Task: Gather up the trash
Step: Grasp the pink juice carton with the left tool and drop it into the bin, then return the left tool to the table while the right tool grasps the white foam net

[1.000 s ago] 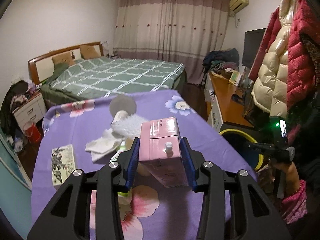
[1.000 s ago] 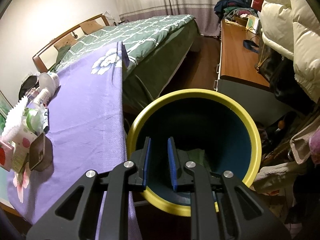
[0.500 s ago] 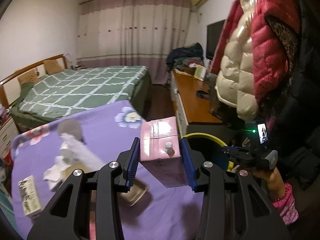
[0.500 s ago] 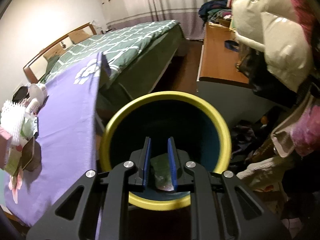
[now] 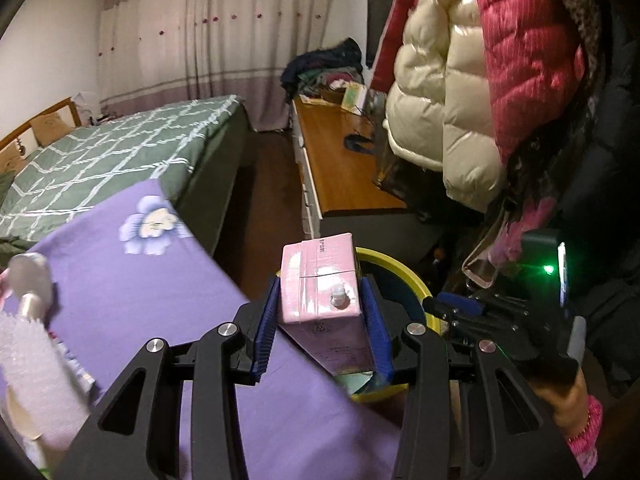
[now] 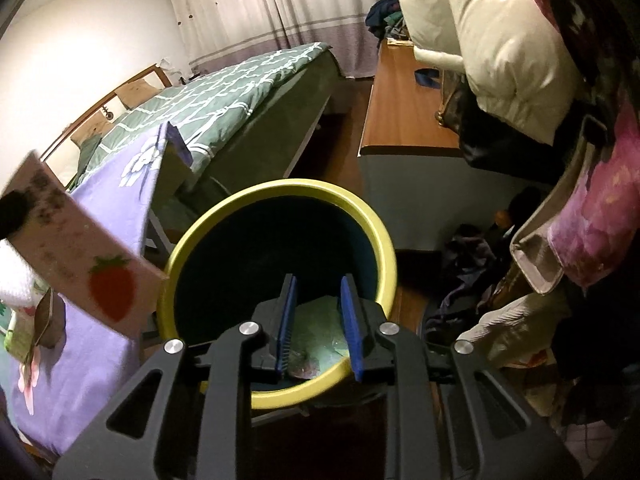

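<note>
Left gripper (image 5: pixel 322 322) clamped on pink carton (image 5: pixel 320 292) at the yellow bin (image 6: pixel 362 216) rim, right gripper (image 6: pixel 320 320) over the bin, jaws just opening, narrow gap, nothing between them

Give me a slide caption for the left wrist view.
Left gripper carries a pink drink carton toward the yellow-rimmed bin.

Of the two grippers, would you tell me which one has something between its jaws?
The left gripper: its jaws are shut on the pink carton. The right gripper has nothing between its jaws, which have just been opening above the bin.
</note>
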Demonstrator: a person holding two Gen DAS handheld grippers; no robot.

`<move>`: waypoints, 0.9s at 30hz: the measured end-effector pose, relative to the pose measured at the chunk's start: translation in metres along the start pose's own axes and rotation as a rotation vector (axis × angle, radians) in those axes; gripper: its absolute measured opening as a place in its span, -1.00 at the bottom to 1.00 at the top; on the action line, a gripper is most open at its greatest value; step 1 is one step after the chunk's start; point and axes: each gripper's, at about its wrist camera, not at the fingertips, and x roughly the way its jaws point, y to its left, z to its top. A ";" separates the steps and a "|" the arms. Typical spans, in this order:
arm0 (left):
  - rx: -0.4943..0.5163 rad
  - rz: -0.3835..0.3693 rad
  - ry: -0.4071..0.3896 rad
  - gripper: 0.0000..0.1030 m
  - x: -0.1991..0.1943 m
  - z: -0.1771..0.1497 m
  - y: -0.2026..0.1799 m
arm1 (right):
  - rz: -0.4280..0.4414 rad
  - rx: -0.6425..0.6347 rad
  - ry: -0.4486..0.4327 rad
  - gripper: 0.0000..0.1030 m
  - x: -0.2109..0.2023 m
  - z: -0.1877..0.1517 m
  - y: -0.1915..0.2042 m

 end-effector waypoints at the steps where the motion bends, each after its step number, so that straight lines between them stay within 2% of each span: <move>1: 0.004 -0.003 0.009 -0.21 0.009 0.001 -0.004 | 0.000 0.002 0.001 -0.57 0.000 0.000 -0.002; 5: 0.007 -0.018 0.050 -0.20 0.040 0.001 -0.015 | -0.002 0.014 0.008 -0.57 0.004 -0.001 -0.008; 8: 0.006 -0.011 0.078 -0.16 0.055 -0.001 -0.019 | -0.006 0.023 0.010 -0.46 0.006 -0.002 -0.011; 10: -0.003 0.004 0.084 0.43 0.059 -0.004 -0.018 | -0.007 0.030 0.009 -0.40 0.006 -0.003 -0.013; 12: -0.006 0.016 0.069 0.47 0.055 -0.005 -0.016 | -0.006 0.031 0.009 -0.40 0.006 -0.003 -0.013; 17: -0.025 0.027 0.038 0.48 0.029 -0.007 -0.005 | 0.000 0.026 0.009 -0.40 0.005 -0.004 -0.011; 19: -0.036 0.039 0.015 0.56 0.011 -0.009 0.002 | 0.004 0.017 0.012 -0.40 0.005 -0.004 -0.007; 23: -0.065 0.097 -0.018 0.60 -0.024 -0.020 0.025 | 0.015 -0.010 0.019 -0.40 0.006 -0.004 0.003; 27: -0.140 0.166 -0.035 0.66 -0.056 -0.037 0.059 | 0.036 -0.046 0.028 -0.40 0.007 -0.005 0.024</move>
